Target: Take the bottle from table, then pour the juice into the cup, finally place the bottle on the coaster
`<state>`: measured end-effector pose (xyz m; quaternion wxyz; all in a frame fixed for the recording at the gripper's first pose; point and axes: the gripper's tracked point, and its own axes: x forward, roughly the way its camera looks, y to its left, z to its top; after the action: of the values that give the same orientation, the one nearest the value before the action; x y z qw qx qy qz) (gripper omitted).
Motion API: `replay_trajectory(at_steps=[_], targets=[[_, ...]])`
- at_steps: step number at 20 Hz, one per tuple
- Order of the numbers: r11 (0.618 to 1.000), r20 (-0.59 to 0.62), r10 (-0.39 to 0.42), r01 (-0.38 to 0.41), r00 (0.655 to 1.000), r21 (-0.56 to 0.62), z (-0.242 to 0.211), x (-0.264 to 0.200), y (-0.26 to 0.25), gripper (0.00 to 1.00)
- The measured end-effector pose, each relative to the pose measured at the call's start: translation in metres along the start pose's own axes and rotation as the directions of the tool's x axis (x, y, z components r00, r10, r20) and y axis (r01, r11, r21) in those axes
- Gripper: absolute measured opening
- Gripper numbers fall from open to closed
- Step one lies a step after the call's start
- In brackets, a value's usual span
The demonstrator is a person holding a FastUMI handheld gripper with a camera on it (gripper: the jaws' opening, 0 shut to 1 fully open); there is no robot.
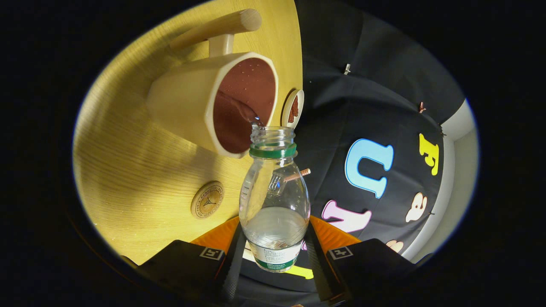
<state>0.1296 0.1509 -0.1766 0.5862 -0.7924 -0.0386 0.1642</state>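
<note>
My gripper point(273, 251) is shut on a clear plastic bottle point(274, 192) with a green neck ring, both fingers pressing its lower body. The bottle is tipped over, its open mouth point(273, 133) at the rim of a cream cup point(204, 102) with a brown inside. A thin clear stream runs from the mouth into the cup. Some clear liquid stays in the bottle's lower part. The cup has a long wooden handle point(217, 26). A round wooden coaster point(207, 199) lies on the table beside the bottle, nearer the fingers than the cup.
The wooden table point(128, 162) ends at an edge just past the cup. A small round white-rimmed dish point(293, 108) sits at that edge beside the cup. Beyond the edge hangs the black booth cloth point(375, 98).
</note>
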Motion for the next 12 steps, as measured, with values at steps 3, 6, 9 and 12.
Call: replay_trajectory(at_steps=[3,6,9,12], targets=[[0.999,0.019,-0.011,0.011,1.000,-0.033,0.002,0.000,-0.005,0.73],[0.998,0.026,-0.010,0.011,1.000,-0.054,0.000,0.000,-0.008,0.74],[0.997,0.035,-0.015,0.017,0.999,-0.072,0.003,-0.003,-0.011,0.73],[0.995,0.053,-0.018,0.023,0.998,-0.100,0.008,-0.004,-0.015,0.73]])
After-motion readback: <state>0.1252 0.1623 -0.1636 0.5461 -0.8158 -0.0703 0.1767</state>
